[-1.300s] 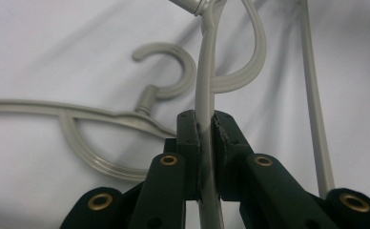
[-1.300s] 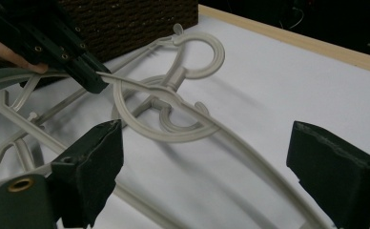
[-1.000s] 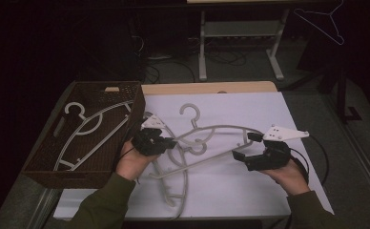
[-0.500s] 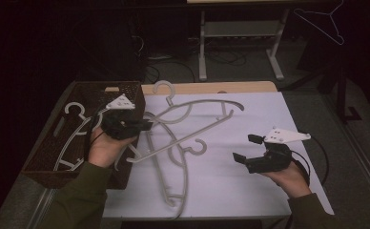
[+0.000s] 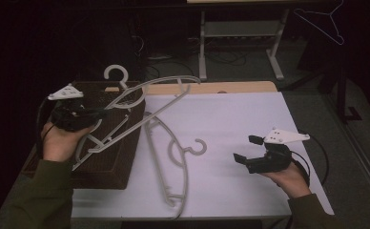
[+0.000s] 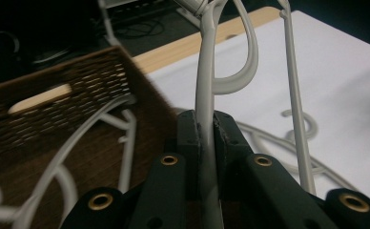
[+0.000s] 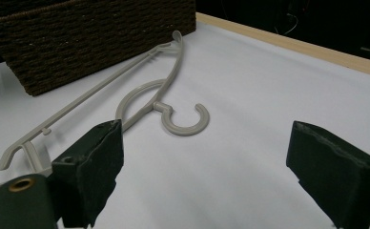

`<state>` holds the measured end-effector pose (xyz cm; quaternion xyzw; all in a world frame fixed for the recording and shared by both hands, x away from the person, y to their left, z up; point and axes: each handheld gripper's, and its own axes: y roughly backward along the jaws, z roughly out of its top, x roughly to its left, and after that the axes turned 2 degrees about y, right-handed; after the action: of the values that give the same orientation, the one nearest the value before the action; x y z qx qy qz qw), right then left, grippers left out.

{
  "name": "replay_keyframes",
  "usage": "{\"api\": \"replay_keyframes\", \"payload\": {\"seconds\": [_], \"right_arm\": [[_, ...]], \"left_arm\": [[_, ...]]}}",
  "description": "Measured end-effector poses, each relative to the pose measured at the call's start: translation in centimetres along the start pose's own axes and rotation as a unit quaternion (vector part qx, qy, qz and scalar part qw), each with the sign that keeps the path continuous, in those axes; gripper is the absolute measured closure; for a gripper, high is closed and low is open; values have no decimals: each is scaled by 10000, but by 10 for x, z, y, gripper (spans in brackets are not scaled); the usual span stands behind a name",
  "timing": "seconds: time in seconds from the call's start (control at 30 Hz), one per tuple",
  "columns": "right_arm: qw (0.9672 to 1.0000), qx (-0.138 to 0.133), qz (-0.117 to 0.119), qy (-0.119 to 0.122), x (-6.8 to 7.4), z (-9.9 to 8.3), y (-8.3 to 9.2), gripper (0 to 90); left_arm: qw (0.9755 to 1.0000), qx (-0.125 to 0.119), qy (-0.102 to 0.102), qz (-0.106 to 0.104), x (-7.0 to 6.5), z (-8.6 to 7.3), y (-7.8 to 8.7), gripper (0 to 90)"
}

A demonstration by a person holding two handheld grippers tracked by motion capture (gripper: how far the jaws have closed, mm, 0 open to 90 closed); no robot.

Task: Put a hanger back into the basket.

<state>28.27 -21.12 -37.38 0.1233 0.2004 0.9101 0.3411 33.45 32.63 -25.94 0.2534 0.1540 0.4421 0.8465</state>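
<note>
The left gripper (image 5: 95, 114) is squeezing a grey hanger (image 5: 145, 93) and carrying it from the middle of the white surface (image 5: 250, 119) over to the brown basket (image 5: 107, 162). One more hanger (image 5: 171, 152) is waiting on the surface. The right gripper (image 5: 246, 149) is resting wide open, holding nothing.

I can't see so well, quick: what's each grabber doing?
Left gripper: shut on a grey hanger, held over the wicker basket.
Right gripper: open, holding nothing, above the white table.
</note>
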Motion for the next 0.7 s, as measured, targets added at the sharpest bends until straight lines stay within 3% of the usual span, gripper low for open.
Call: {"api": "replay_keyframes", "payload": {"seconds": [0.07, 0.1, 0.17, 0.27, 0.37, 0.47, 0.7], "right_arm": [[10000, 1, -1, -2, 0, 0, 0, 115], [10000, -3, -5, 18, 0, 0, 0, 115], [10000, -5, -5, 26, 0, 0, -1, 115], [10000, 9, -20, 10, -1, 0, -1, 115], [10000, 23, -24, -5, -1, -1, -1, 115], [10000, 36, -25, -4, -1, -1, -2, 115], [10000, 41, -28, 24, -2, -1, -3, 115]], "left_arm": [[10000, 6, 45, 57, 4, -2, 3, 829], [9998, 31, 101, 141, 13, -5, 8, 829], [9997, 18, 168, 179, 17, -8, 10, 829], [9992, 47, 245, 310, 34, -17, 19, 829], [9988, 49, 300, 374, 41, -21, 22, 829], [9976, 26, 440, 525, 54, -28, 30, 829], [9957, 87, 558, 731, 74, -40, 37, 829]]}}
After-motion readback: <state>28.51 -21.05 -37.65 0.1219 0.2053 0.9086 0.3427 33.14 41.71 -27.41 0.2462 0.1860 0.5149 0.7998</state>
